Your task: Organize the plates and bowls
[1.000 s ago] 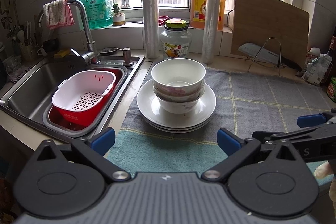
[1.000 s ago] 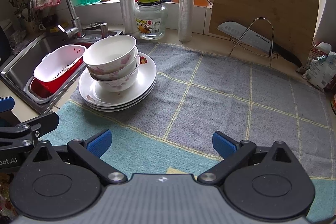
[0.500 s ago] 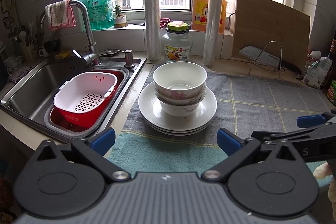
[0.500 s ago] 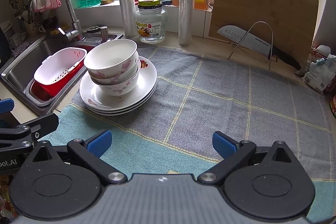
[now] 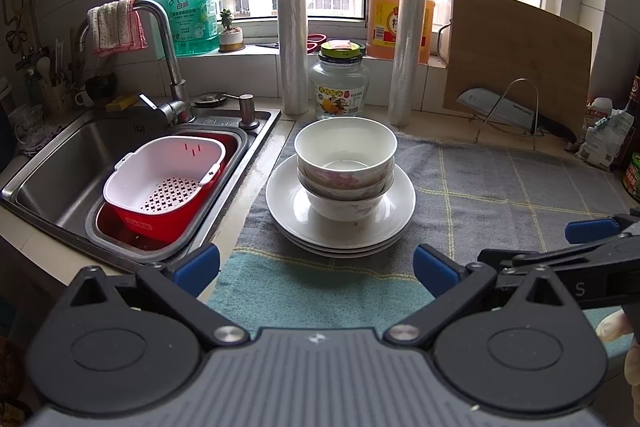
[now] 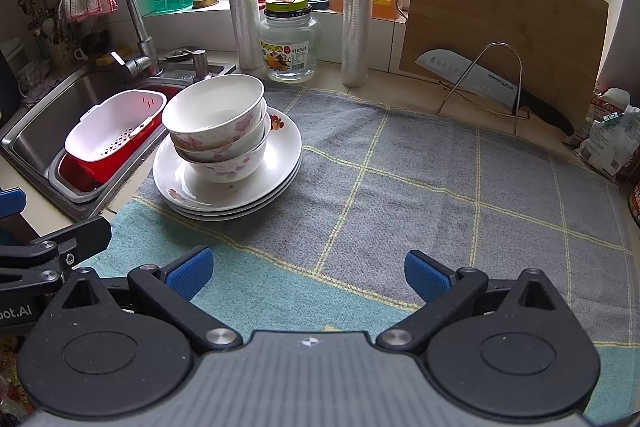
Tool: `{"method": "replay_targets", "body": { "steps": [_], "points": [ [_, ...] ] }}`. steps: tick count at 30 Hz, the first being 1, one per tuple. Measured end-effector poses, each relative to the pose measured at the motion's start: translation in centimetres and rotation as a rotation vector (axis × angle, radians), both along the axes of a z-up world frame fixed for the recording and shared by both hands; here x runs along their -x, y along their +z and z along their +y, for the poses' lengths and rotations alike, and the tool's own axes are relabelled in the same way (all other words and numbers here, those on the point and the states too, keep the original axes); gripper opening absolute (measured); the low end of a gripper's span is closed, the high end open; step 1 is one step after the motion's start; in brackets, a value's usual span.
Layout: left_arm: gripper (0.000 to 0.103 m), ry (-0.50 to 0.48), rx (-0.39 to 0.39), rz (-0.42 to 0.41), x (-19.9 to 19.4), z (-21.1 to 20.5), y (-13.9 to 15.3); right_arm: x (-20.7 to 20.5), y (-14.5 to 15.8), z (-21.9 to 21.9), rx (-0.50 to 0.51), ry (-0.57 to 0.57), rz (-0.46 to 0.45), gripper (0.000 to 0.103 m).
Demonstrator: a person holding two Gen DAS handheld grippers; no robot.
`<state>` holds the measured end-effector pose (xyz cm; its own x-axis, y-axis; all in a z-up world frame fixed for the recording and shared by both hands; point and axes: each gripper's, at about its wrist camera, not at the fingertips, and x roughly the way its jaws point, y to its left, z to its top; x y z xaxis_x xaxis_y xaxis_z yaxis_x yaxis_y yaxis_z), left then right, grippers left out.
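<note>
From where I sit, the sorting looks close to done. Three bowls [image 5: 346, 167] are nested and sit on a stack of white plates [image 5: 340, 223], three as far as I can count from the rims. That pile rests on the checked towel [image 6: 420, 187] covering the tabletop, just beside the sink [image 5: 60, 163]. I see no other loose crockery on the towel. My left gripper [image 5: 316, 265] hangs just short of the pile, fingers spread wide and empty. My right gripper [image 6: 308, 269] is likewise parted with nothing between its fingers, over bare towel to the right of the pile. What may be left, I judge, is only moving the pile to wherever it belongs.
</note>
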<state>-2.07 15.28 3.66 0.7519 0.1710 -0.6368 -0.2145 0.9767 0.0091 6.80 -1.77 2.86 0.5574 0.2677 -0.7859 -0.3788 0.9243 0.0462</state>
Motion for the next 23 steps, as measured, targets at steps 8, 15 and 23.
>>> {"method": "replay_targets", "body": {
  "steps": [8,15,23],
  "points": [
    [0.102,0.000,-0.001,-0.001,-0.04,0.06,0.08,0.00,0.02,0.02,0.001,0.001,-0.001,0.103],
    [0.102,-0.001,-0.001,-0.001,-0.03,0.07,0.06,-0.08,0.10,0.02,0.001,0.000,-0.002,0.103],
    [0.102,-0.003,0.001,-0.001,-0.17,0.02,0.33,-0.27,0.41,-0.10,0.002,-0.002,-0.009,0.103]
  ]
}}
